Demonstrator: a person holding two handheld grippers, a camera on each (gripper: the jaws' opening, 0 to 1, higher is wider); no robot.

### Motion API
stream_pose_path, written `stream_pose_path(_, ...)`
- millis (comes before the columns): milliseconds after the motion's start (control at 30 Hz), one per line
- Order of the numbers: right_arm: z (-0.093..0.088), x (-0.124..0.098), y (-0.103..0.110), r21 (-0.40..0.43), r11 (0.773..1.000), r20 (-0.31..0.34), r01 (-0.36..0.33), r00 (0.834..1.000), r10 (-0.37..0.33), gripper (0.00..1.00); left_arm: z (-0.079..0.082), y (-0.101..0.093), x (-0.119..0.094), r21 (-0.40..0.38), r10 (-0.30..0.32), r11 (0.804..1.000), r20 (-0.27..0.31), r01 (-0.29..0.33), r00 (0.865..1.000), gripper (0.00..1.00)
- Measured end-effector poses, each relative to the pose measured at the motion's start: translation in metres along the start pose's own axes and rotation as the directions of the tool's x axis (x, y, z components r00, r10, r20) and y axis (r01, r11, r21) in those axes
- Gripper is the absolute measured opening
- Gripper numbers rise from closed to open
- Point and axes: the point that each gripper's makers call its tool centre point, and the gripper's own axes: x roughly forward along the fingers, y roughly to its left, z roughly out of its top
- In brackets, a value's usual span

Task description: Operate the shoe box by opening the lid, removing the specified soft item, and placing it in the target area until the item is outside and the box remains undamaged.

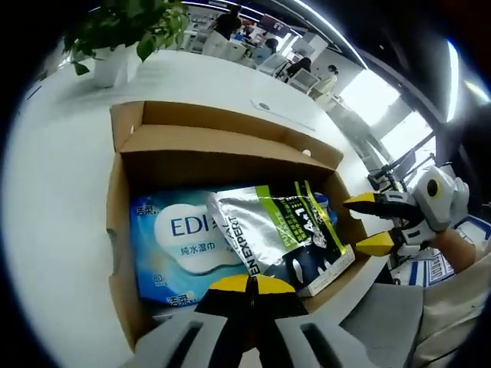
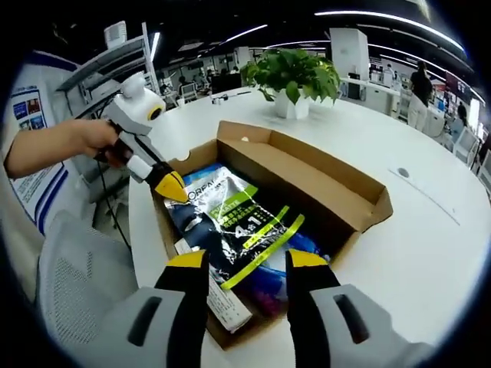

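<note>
Jaws of the right gripper (image 2: pixel 247 264) spread apart, empty, above the shoe box (image 2: pixel 337 180); left gripper (image 1: pixel 248 284) jaws pressed together.

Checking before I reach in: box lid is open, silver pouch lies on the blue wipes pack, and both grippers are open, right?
Not quite. The left gripper is shut, its yellow tips together in the left gripper view. The right gripper is open. The rest holds: silver pouch on blue wipes pack, box open.

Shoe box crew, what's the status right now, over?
Left gripper shut, at the box's edge. Right gripper open above the silver pouch. Shoe box lid open, pouch inside atop blue wipes pack. Nothing blocking.
</note>
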Motion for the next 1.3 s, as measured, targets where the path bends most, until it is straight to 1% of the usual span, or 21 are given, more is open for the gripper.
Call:
stream_pose_path(67,0.000,0.006,0.000,-0.001,1.000,-0.005,-0.006,1.000,0.006,0.35,0.000,0.001,-0.001,0.006,0.003,1.000,0.000,-0.003,1.000,0.00)
stream_pose_path(200,-0.001,0.015,-0.001,0.022,1.000,-0.025,-0.011,1.000,0.012,0.33,0.000,0.003,-0.002,0.017,0.011,1.000,0.002,-0.011,1.000,0.00)
stream_pose_path(333,-0.004,0.024,-0.004,0.037,0.999,-0.056,-0.006,0.998,0.008,0.32,0.000,0.005,-0.003,0.021,0.012,1.000,0.007,-0.012,1.000,0.00)
stream_pose_path(400,-0.006,0.028,-0.005,0.047,0.999,-0.067,-0.008,0.998,0.011,0.29,0.000,0.005,-0.003,0.030,0.013,0.999,0.008,-0.013,1.000,0.00)
stream_pose_path(500,-0.009,0.033,-0.007,0.065,0.998,-0.091,-0.003,0.996,0.009,0.30,0.001,0.006,-0.003,0.036,0.013,0.999,0.011,-0.013,1.000,0.00)
stream_pose_path(533,-0.008,0.034,-0.007,0.066,0.998,-0.087,-0.004,0.996,0.010,0.29,0.001,0.006,-0.003,0.037,0.013,0.999,0.013,-0.014,1.000,0.00)
stream_pose_path(600,-0.009,0.037,-0.010,0.087,0.996,-0.102,0.005,0.995,0.004,0.28,0.001,0.006,-0.003,0.042,0.014,0.999,0.016,-0.015,1.000,0.00)
stream_pose_path(700,-0.010,0.040,-0.009,0.110,0.994,-0.109,0.001,0.994,0.011,0.27,0.001,0.006,-0.003,0.042,0.014,0.999,0.021,-0.015,1.000,0.00)
stream_pose_path(833,-0.010,0.043,-0.009,0.146,0.989,-0.107,-0.001,0.994,0.017,0.26,0.001,0.007,-0.003,0.048,0.018,0.999,0.024,-0.019,1.000,0.00)
stream_pose_path(900,-0.009,0.043,-0.008,0.163,0.987,-0.104,-0.003,0.994,0.020,0.24,0.002,0.007,-0.003,0.054,0.018,0.998,0.028,-0.019,0.999,0.00)
stream_pose_path(1033,-0.009,0.043,-0.008,0.168,0.986,-0.098,0.006,0.995,0.011,0.17,0.003,0.007,-0.004,0.050,0.018,0.999,0.037,-0.020,0.999,0.00)
stream_pose_path(1133,-0.007,0.042,-0.009,0.146,0.989,-0.092,0.025,0.996,-0.012,0.07,0.004,0.006,-0.005,0.051,0.020,0.998,0.044,-0.022,0.999,0.00)
stream_pose_path(1300,-0.006,0.037,-0.007,0.151,0.988,-0.086,0.026,0.996,-0.013,0.05,0.006,0.003,-0.008,0.054,0.017,0.998,0.053,-0.020,0.998,0.00)
